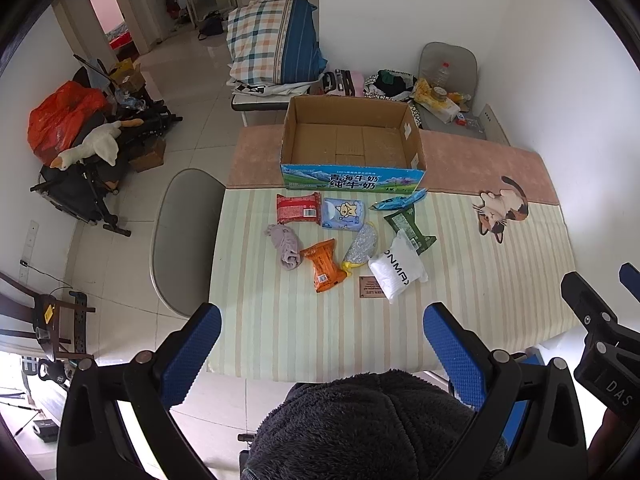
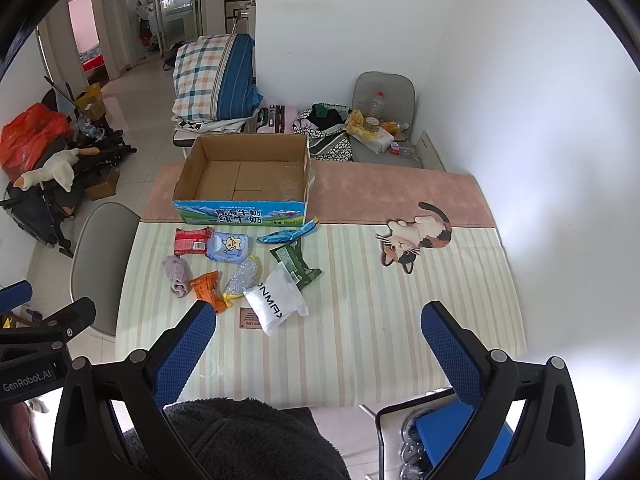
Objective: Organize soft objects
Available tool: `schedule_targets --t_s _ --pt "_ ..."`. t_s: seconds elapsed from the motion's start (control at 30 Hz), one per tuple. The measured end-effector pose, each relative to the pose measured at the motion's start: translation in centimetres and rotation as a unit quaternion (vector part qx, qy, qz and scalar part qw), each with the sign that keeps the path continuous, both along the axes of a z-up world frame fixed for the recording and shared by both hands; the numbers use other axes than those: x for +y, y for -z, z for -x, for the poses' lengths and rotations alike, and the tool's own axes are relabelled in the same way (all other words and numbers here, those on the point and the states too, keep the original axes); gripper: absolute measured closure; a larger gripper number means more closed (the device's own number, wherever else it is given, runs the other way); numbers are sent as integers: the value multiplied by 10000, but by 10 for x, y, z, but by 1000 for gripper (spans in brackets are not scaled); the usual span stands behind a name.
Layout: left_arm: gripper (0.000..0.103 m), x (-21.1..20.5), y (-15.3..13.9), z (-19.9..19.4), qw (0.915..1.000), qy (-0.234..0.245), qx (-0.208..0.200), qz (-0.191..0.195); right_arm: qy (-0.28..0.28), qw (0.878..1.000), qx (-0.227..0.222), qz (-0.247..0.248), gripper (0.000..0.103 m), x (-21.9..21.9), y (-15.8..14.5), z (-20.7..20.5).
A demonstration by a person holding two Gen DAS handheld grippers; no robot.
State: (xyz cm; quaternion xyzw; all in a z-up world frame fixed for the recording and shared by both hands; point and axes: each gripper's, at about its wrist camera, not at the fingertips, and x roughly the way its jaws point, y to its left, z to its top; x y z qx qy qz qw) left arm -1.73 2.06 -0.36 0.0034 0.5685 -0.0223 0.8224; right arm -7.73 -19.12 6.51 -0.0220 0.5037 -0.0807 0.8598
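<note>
An empty open cardboard box [image 1: 352, 140] [image 2: 244, 178] stands at the far side of the table. In front of it lie several soft items: a red pack [image 1: 299, 208], a blue tissue pack [image 1: 343, 214], a grey cloth [image 1: 286, 246], an orange pack [image 1: 323, 266], a silver scrubber [image 1: 359, 249], a green pack [image 1: 409, 226], a blue wrapper [image 1: 398, 201] and a white pack [image 1: 397, 272] [image 2: 274, 300]. My left gripper [image 1: 322, 348] and right gripper [image 2: 318, 344] are open and empty, held high above the table's near edge.
The table has a striped cloth [image 1: 460, 248] with a cat picture [image 2: 416, 238]. A grey chair [image 1: 184, 240] stands at the left side. A small brown label [image 1: 372, 287] lies by the white pack. A dark fleece sleeve [image 1: 368, 428] is below the grippers. Clutter fills the floor behind.
</note>
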Motion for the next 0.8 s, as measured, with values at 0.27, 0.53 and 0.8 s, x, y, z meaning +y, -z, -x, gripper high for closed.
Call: schedule_targets --t_s 0.27,0.53,0.8 --pt "0 0 -2 0 10000 11 16 66 -30 10000 0 41 0 0 -2 -1" --pt "0 3 -5 1 10000 -25 -16 94 -55 10000 -12 45 0 -1 -4 -3" --pt "0 2 -5 0 10000 -25 -6 91 -66 10000 -11 48 0 0 -4 -4"
